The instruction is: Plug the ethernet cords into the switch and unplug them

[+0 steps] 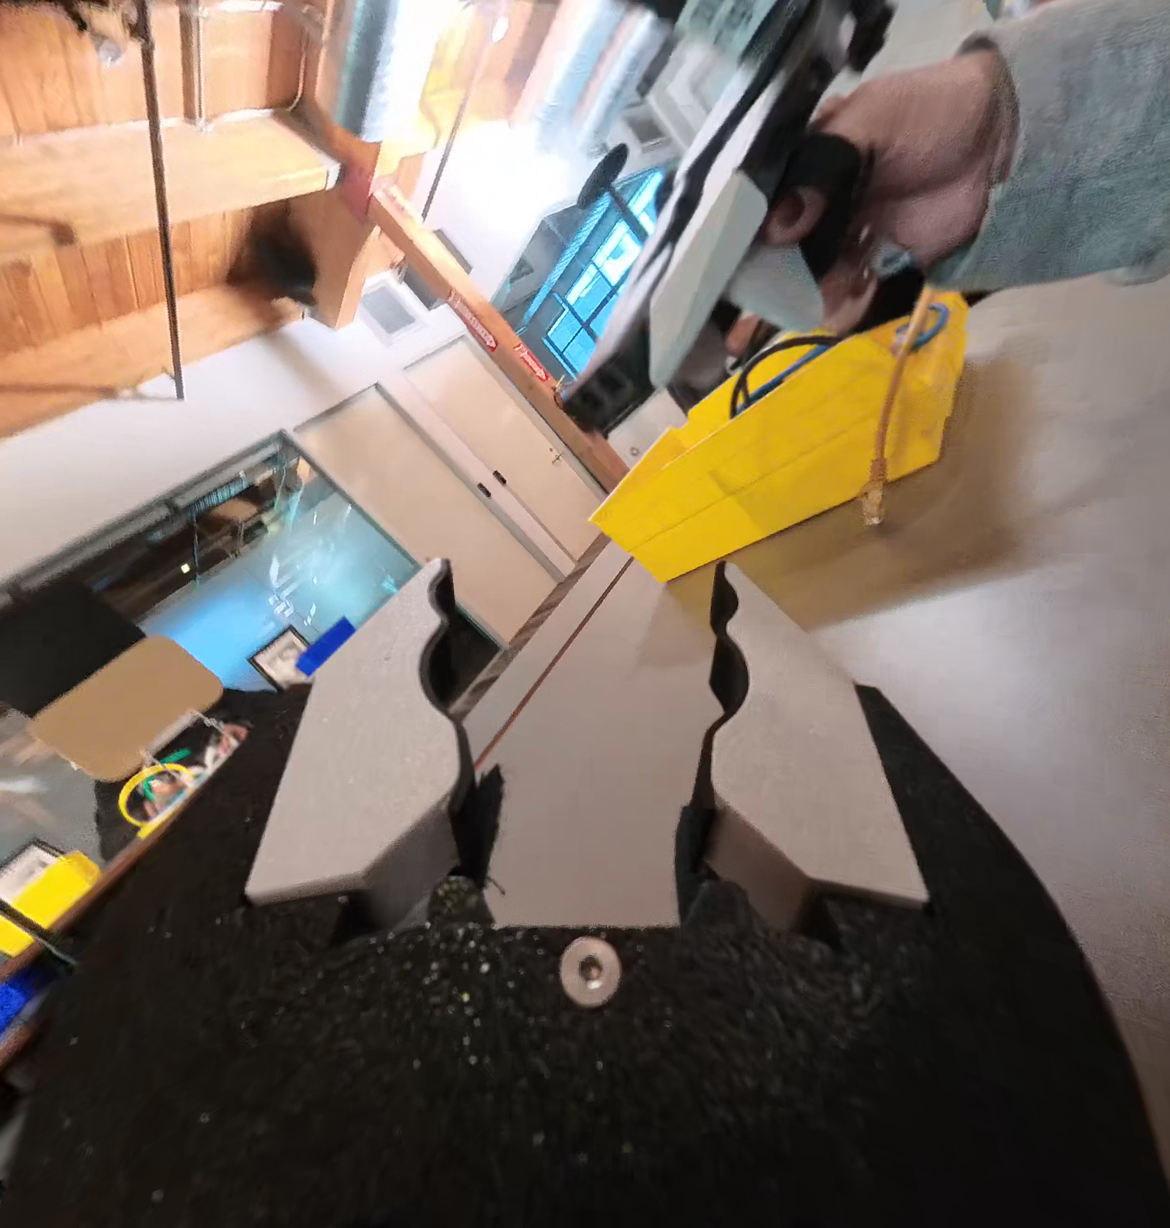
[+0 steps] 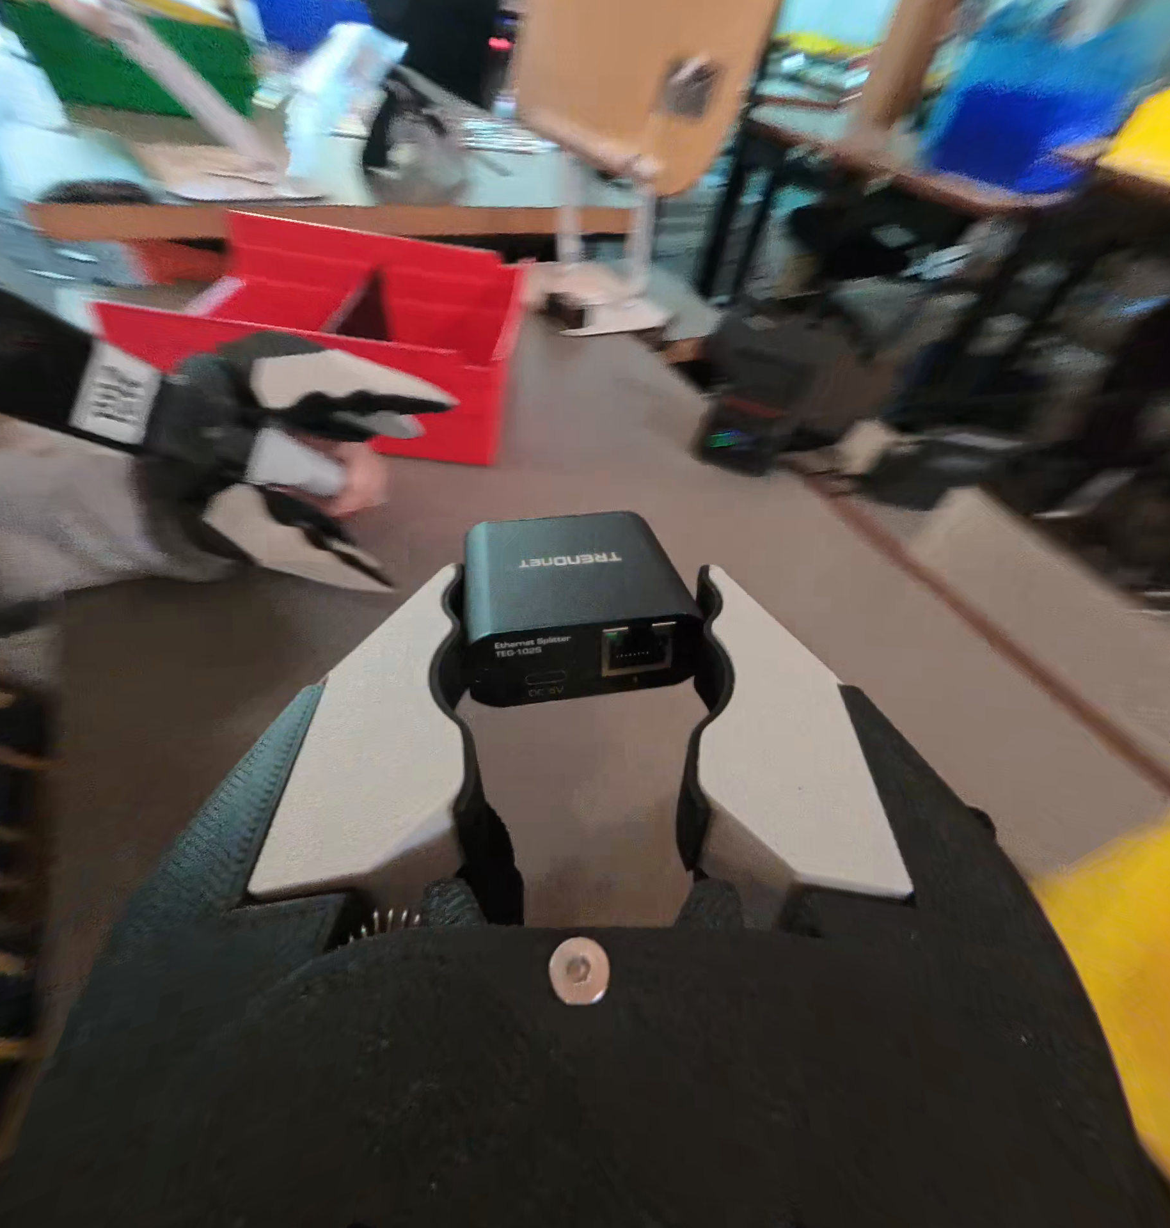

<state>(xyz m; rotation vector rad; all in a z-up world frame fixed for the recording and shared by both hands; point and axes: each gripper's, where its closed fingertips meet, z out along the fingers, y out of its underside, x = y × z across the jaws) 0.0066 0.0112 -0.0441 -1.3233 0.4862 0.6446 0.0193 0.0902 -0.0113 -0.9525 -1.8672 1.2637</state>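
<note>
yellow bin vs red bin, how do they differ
The yellow plastic bin holds coiled dark and blue cables, with a yellowish ethernet cord hanging over its side; the red plastic bin shows a divider and no visible contents. In the right wrist view, the red bin stands beyond the left hand-held gripper. Both are open-topped and rest on the grey table.

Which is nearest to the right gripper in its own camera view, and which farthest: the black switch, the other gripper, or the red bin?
1. Black switch: between the right gripper's fingertips, dead ahead.
2. Left gripper: farther off, ahead to the left, above the table.
3. Red bin: farthest, on the table behind the left gripper.
</note>
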